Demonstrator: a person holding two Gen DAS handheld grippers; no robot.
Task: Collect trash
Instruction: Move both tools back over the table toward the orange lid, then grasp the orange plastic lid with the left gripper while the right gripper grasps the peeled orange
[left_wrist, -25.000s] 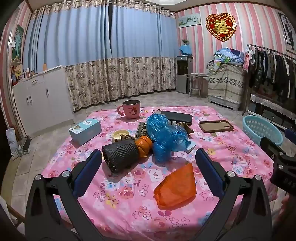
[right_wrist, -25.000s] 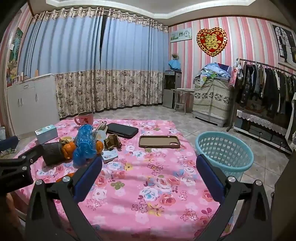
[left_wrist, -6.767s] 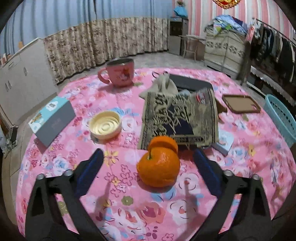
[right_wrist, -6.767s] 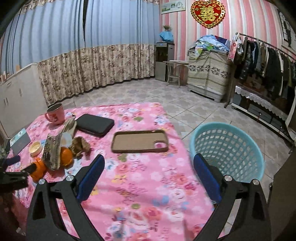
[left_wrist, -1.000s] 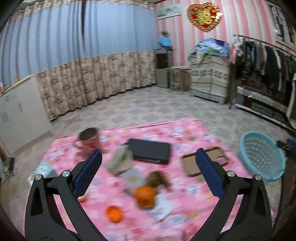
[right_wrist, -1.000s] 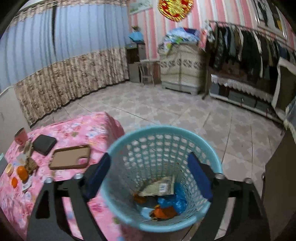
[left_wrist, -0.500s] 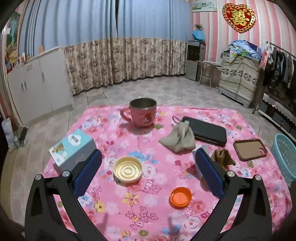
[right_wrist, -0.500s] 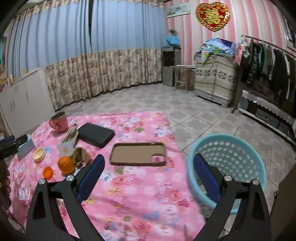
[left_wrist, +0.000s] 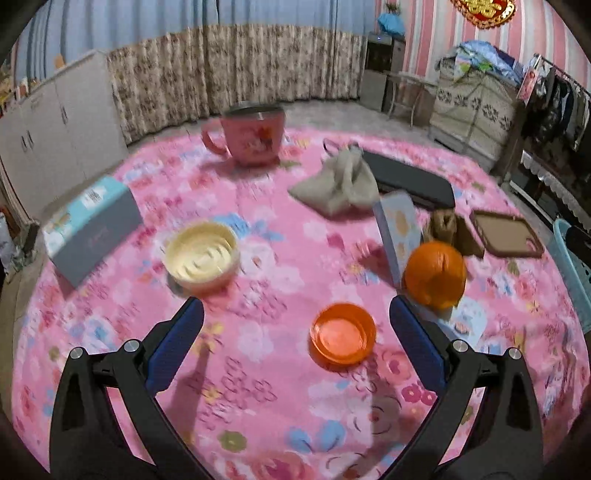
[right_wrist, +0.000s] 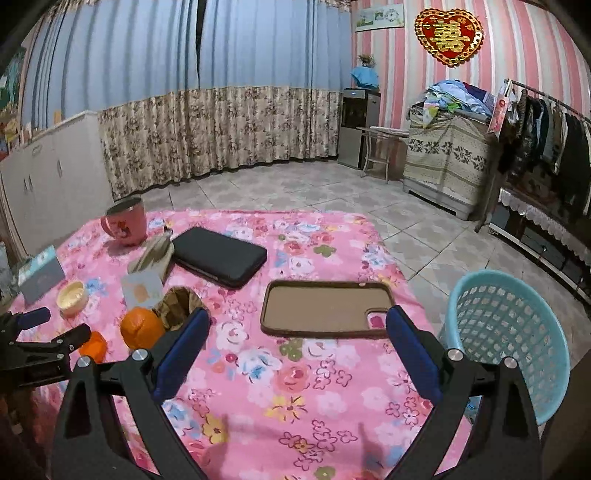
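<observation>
My left gripper (left_wrist: 295, 328) is open and empty, low over the pink floral table (left_wrist: 258, 398). An orange lid (left_wrist: 342, 333) lies between its fingers, nearer the right one. A cream lid (left_wrist: 201, 254) lies farther left, an orange (left_wrist: 434, 275) to the right. My right gripper (right_wrist: 297, 343) is open and empty above the table's near right part. The teal basket (right_wrist: 506, 343) stands on the floor to its right. The left gripper (right_wrist: 37, 332) shows at the far left of the right wrist view, beside the orange lid (right_wrist: 94, 345).
On the table: a pink mug (left_wrist: 251, 133), a blue box (left_wrist: 92, 229), a beige cloth pouch (left_wrist: 338, 184), a black case (right_wrist: 219, 256), a brown phone case (right_wrist: 325, 308), a small card (left_wrist: 397, 229) and a brown crumpled wrapper (right_wrist: 177, 304).
My left gripper has dropped lower and closer to the table, now framing the orange lid. My right gripper has swung back from over the basket to over the table.
</observation>
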